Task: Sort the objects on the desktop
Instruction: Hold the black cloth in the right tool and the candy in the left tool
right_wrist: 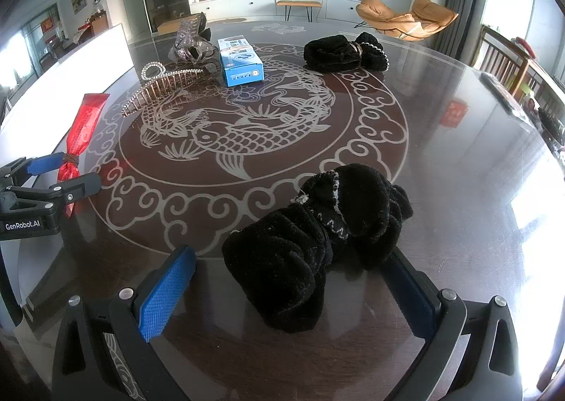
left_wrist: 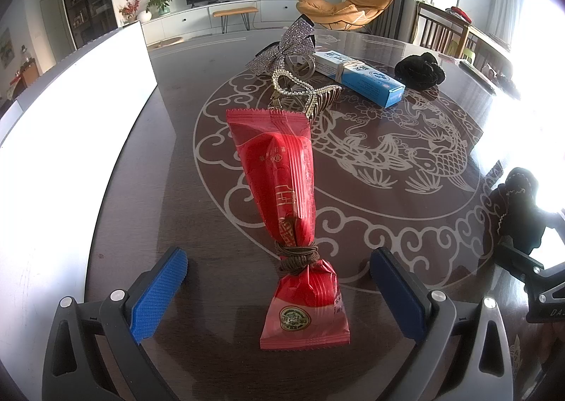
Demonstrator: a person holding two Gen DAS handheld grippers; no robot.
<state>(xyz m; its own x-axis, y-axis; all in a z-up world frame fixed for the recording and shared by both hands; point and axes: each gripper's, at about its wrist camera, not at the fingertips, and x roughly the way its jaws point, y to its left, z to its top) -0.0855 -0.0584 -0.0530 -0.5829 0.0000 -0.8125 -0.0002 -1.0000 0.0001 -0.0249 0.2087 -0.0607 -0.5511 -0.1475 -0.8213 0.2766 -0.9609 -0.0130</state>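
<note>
A red snack packet (left_wrist: 282,189), cinched near one end by a brown hair tie (left_wrist: 296,255), lies flat toward the left edge of the worktop (right_wrist: 441,139). Beyond it, nearer the far edge, a pearl-trimmed hair claw clip (left_wrist: 303,93) lies on its side, touching a rhinestone bow clip (left_wrist: 282,49). Just beside them lies a blue and white box (left_wrist: 360,77) banded with a thin tie. A black velvet scrunchie (right_wrist: 339,53) lies near the far edge, and a second black scrunchie (right_wrist: 314,235) lies crumpled near the front edge.
</note>
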